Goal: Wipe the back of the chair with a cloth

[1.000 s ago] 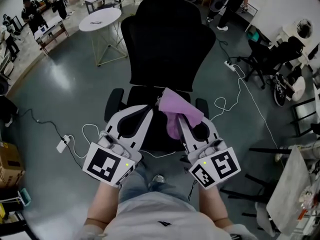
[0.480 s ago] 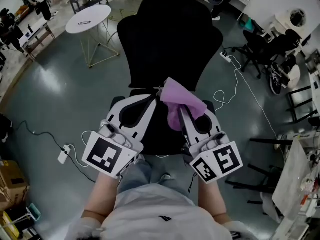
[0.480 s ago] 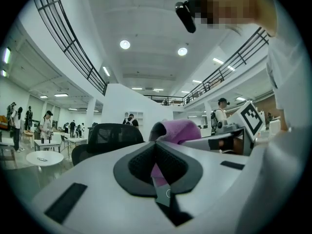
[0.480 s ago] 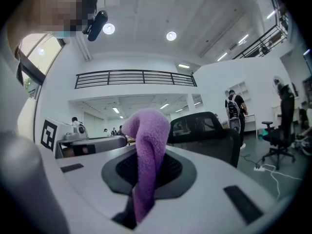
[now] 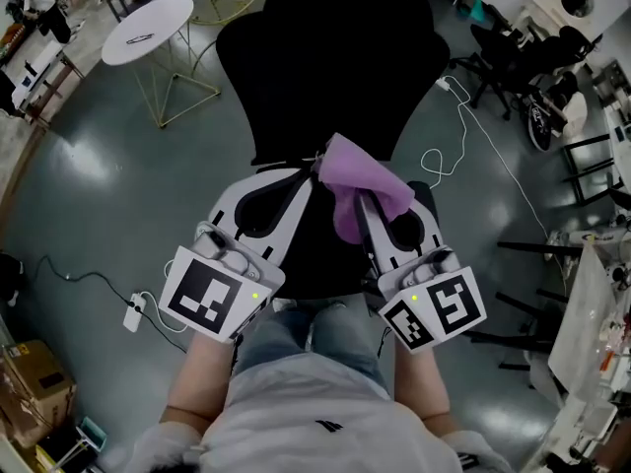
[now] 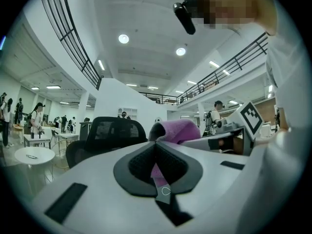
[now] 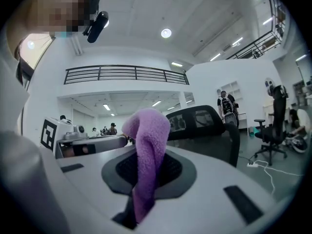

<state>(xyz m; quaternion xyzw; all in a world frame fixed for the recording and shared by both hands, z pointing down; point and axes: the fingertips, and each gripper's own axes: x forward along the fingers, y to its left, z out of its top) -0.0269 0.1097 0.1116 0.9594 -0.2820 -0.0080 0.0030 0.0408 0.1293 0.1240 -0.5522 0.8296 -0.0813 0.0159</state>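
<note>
Cloth (image 5: 363, 177): purple, bunched over the right gripper's jaw tips and hanging below them, at the chair back's lower edge.
Right gripper (image 5: 361, 201): jaws clamped on the cloth (image 7: 146, 152).
Left gripper (image 5: 308, 173): jaws together, tips just beside the cloth's left edge.
Chair back (image 5: 315, 57): black, upright, ahead of both grippers.

Grey floor (image 5: 79, 185), round white table (image 5: 148, 28) (wire legs), white cable (image 5: 465, 126), seemingly a mezzanine railing (image 7: 126, 73)
</note>
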